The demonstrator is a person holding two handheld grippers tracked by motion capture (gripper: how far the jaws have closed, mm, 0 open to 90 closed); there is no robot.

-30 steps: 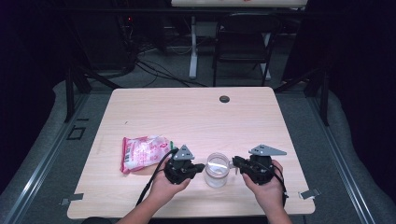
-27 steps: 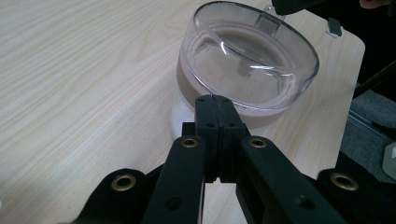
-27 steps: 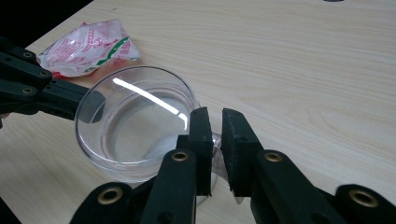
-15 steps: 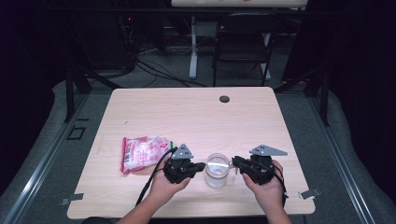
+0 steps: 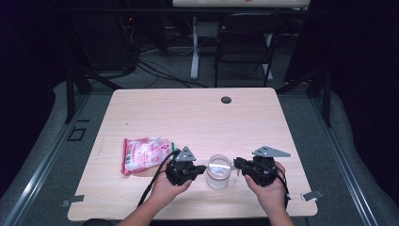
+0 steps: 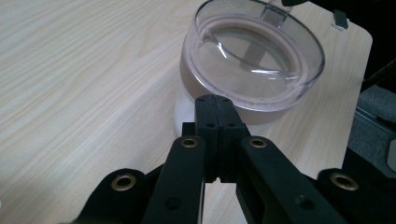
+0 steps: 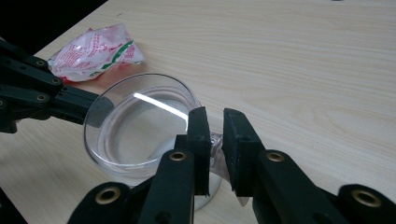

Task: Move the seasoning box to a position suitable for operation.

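Clear lidded plastic jar (image 5: pixel 219 171) stands near worktop (image 5: pixel 197 117) front edge. Left gripper (image 6: pixel 215 105) fingers together, touching jar's wall; right gripper (image 7: pixel 213 135) fingers clamp lid tab (image 7: pixel 215 140). Lid still on; opening remains.

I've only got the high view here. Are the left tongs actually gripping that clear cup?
Observer: No. The left tongs are shut with nothing between them, tips right at the side wall of the clear cup.
Operator: And the right tongs?
Observer: The right tongs pinch the clear handle that sticks out from the cup's side.
Operator: Anything inside the cup?
Observer: It looks empty; the table grain shows through its bottom.
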